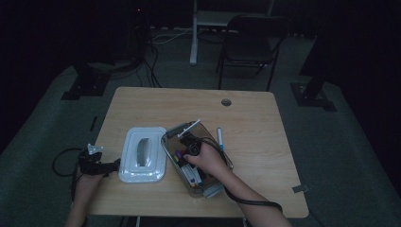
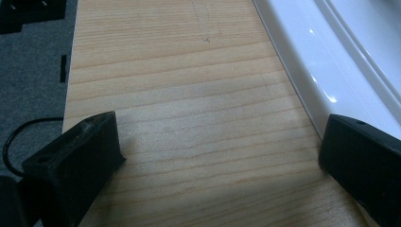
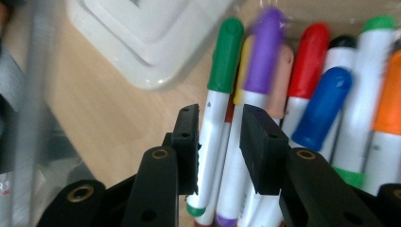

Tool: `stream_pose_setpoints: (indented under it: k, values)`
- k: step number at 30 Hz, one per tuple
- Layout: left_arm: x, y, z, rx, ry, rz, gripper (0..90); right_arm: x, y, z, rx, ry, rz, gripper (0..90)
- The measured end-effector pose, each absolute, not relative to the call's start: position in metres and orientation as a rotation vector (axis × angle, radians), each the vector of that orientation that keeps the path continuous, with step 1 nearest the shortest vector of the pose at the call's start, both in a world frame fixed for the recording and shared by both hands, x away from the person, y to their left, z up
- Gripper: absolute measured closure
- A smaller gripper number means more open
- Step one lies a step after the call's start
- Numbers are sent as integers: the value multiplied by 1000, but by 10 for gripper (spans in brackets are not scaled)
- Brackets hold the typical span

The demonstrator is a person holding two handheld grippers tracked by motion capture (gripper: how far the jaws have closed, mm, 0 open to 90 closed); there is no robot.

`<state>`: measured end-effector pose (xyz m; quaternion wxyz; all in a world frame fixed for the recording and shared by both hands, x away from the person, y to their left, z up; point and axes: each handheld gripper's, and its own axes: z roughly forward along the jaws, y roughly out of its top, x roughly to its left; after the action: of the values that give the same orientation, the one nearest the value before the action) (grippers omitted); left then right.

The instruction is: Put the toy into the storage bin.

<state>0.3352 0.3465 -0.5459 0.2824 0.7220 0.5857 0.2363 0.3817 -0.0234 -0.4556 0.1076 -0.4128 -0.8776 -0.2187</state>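
right gripper (image 3: 220, 142): jaws slightly apart astride green-capped white plastic marker (image 3: 213, 111) | light, stiff, slick | grip mid-barrel | left gripper (image 2: 213, 156): wide, empty

No legible txt or labels.

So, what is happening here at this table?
A person works with a gripper in each hand. The right gripper is down in a clear box of markers, its jaws standing around a green-capped marker and a purple-capped one; whether the pads press on them I cannot tell. The left gripper rests at the table's left edge, jaws open, beside the white lid. One blue-capped marker lies outside the box.
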Motion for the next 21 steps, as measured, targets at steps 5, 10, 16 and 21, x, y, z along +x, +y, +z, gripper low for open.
stream_pose_setpoints:
  k: [5, 10, 16, 21]
  values:
    - [335, 346, -546, 1932, 1568, 634, 5, 380, -52, -420, -1235, -2565, -833, 640]
    - [335, 346, -546, 1933, 1568, 635, 5, 385, -85, -397, -1308, -2533, -954, 634]
    - [335, 346, -546, 1933, 1568, 635, 5, 393, -124, -386, -1419, -2492, -1032, 607]
    - [335, 347, -546, 1935, 1567, 634, 4, 402, -152, -390, -1513, -2471, -1042, 592]
